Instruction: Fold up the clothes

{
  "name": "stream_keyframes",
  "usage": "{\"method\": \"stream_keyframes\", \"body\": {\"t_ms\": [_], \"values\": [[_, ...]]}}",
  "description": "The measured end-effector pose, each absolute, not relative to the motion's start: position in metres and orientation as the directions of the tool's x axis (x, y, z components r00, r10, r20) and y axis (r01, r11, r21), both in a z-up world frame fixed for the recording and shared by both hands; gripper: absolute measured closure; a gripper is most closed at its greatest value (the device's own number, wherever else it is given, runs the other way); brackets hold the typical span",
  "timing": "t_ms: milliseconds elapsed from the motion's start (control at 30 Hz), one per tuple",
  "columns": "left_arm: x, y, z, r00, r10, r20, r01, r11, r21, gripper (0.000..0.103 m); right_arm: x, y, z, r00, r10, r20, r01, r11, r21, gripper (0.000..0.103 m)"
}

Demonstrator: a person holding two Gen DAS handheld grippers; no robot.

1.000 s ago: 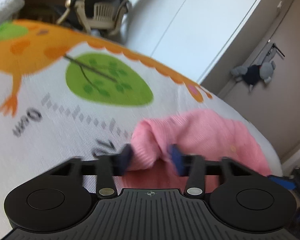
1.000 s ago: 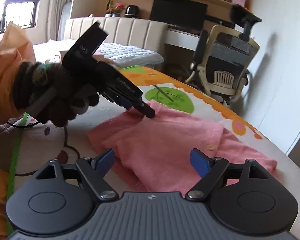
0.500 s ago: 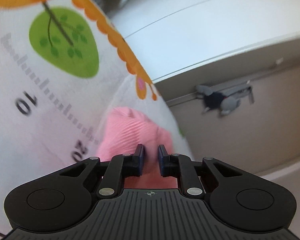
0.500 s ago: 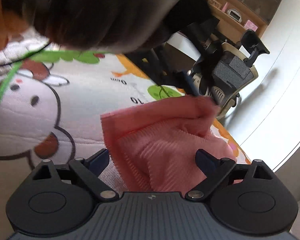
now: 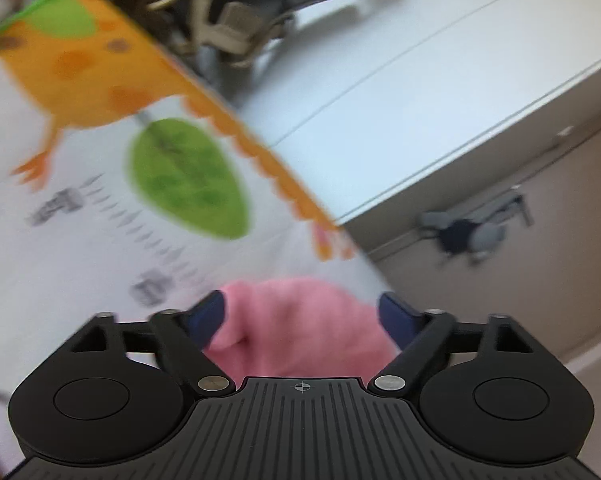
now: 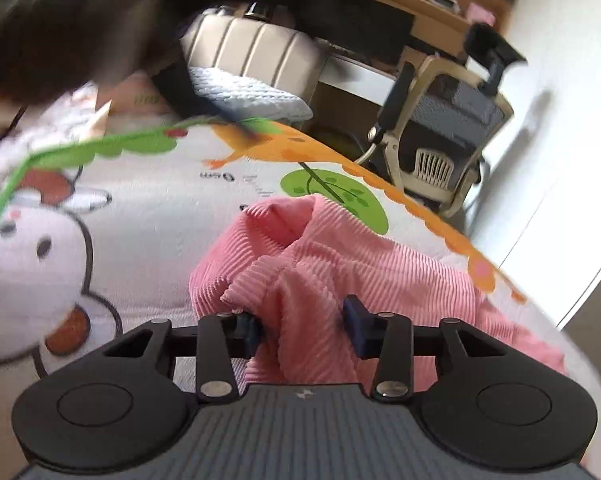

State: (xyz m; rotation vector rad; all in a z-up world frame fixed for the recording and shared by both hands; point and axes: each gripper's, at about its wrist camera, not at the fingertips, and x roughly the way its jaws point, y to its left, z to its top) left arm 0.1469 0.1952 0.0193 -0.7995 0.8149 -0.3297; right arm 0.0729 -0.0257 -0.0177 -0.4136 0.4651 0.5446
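Lying rumpled on the cartoon-printed play mat (image 6: 148,216), the pink ribbed knit garment (image 6: 364,268) is bunched rather than flat: one part stands up in a peaked fold near the green leaf print (image 6: 332,196), while the rest trails off toward the mat's orange scalloped border (image 6: 440,224). An office chair (image 6: 444,136) and a bed (image 6: 252,76) stand beyond the mat.

The right gripper (image 6: 302,326) has a ridge of the pink fabric bulging up between its blue fingers (image 6: 356,320); the jaws stand partly apart, and whether they actually pinch the cloth or merely straddle it I cannot tell. The left gripper (image 5: 300,314) is released, its jaws spread wide with the pink garment (image 5: 300,328) lying between and below them, nothing clamped. That view is blurred, so finer contact is unclear.

Judging from the heaped cloth, the step in hand is a fold or a re-gather of one side of the garment, with the right gripper working the raised ridge. The fold is not settled: the layers are uneven and no tidy rectangle shows.

The next move calls for a firm hold on the ridge, then carrying that edge across the body of the garment and laying it down flat, with the left gripper free to pin or smooth the opposite side. Soft knit will sag and slip, so a shallow pinch may drop it.
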Motion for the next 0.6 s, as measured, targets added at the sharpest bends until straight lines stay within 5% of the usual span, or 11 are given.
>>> {"method": "stream_keyframes", "body": {"t_ms": [233,267,300,367,600], "values": [[0.156,0.161,-0.024,0.499,-0.676,-0.541,-0.056,0.599,-0.799,0.013,0.081,-0.046,-0.006,0.725,0.442,-0.528,-0.581,0.804,-0.124,0.061],[0.161,0.155,-0.028,0.494,-0.684,-0.537,-0.063,0.588,-0.807,0.032,0.076,-0.047,-0.004,0.731,0.441,-0.521,-0.584,0.799,-0.142,0.057],[0.164,0.15,-0.03,0.49,-0.689,-0.534,-0.069,0.58,-0.812,0.063,0.071,-0.047,-0.001,0.739,0.436,-0.513,-0.584,0.795,-0.166,0.043],[0.17,0.143,-0.029,0.49,-0.702,-0.517,-0.074,0.557,-0.827,0.078,0.054,-0.047,0.002,0.778,0.413,-0.473,-0.567,0.786,-0.247,0.019],[0.174,0.128,-0.005,0.52,-0.757,-0.397,-0.055,0.434,-0.899,0.081,0.031,-0.018,-0.012,0.85,0.34,-0.403,-0.512,0.715,-0.477,0.013]]}}
